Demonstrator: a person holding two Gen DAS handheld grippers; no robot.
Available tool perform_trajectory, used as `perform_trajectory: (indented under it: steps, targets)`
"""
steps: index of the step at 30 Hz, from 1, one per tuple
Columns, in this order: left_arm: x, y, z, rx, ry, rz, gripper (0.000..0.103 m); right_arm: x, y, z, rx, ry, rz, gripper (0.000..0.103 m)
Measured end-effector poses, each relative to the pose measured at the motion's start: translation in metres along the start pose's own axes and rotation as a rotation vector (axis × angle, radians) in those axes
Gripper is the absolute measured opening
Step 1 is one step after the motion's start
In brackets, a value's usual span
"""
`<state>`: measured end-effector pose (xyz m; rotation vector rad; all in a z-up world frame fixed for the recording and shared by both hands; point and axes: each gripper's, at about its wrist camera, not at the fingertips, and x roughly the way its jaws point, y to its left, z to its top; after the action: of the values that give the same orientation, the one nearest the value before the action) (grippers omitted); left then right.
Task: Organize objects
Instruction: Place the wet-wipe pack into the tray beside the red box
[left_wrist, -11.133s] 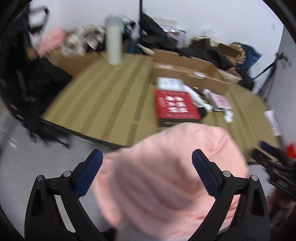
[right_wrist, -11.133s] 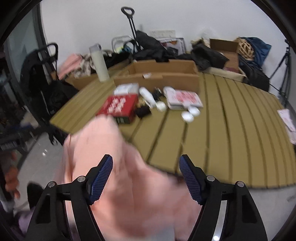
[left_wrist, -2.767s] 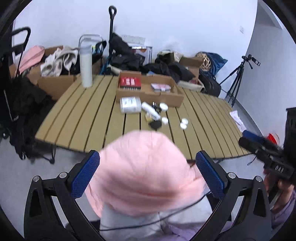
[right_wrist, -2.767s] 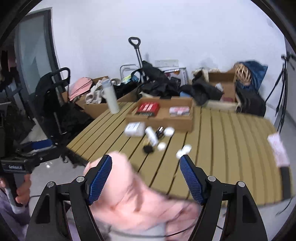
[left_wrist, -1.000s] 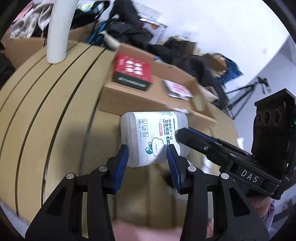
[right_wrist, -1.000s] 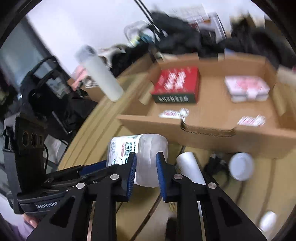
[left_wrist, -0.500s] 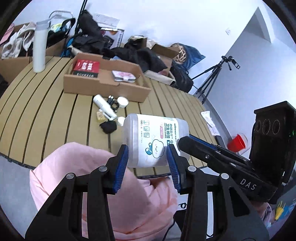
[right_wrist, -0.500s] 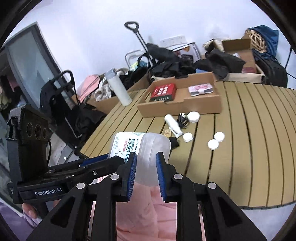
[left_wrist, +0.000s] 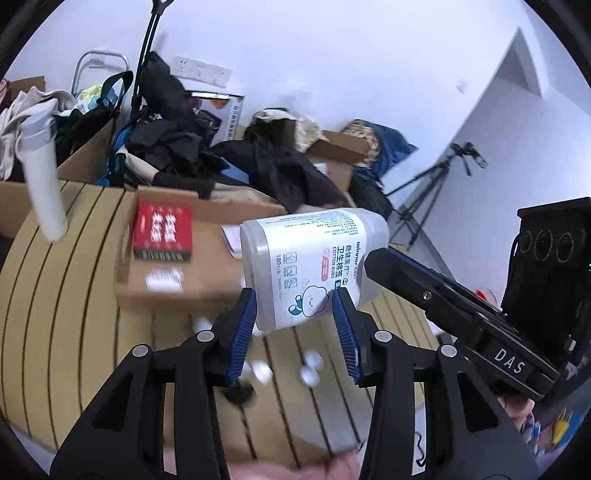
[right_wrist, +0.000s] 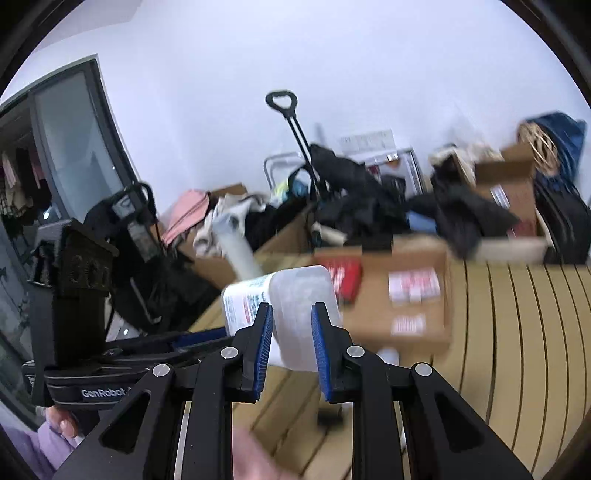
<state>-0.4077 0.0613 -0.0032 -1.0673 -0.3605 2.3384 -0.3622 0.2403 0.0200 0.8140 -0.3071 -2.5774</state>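
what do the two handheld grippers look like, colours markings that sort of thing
Both are black plastic frames with silver screws and ribbed blue pads on two fingers. The left gripper appears from the right wrist view as a black body marked "GenRobot" in white, with a boxy black block on top. The right gripper appears from the left wrist view with "DAS" in white and a black block with three round openings. A lilac sleeve shows.
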Motion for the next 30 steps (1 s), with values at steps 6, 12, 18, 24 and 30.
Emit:
perform_trajectory:
  steps: [6,12,18,24,30]
  targets:
    - [0.093,0.089,0.040,-0.105,0.143,0.126,0.039,0.126,-0.052,0.012,0.124,0.125,0.045,0.024]
    - [0.153,0.143,0.023,-0.126,0.272,0.324,0.032,0.239,-0.088,-0.040,0.234,0.347,0.046,0.023]
    - [0.144,0.148,0.010,-0.089,0.255,0.375,0.038,0.263,-0.096,-0.061,0.275,0.397,0.072,0.023]
    - [0.080,0.106,0.008,-0.005,0.117,0.390,0.066,0.184,-0.092,-0.036,0.182,0.299,-0.043,0.027]
    - [0.005,0.038,-0.028,0.121,0.025,0.414,0.092,0.074,-0.069,-0.042,0.110,0.184,-0.139,0.075]
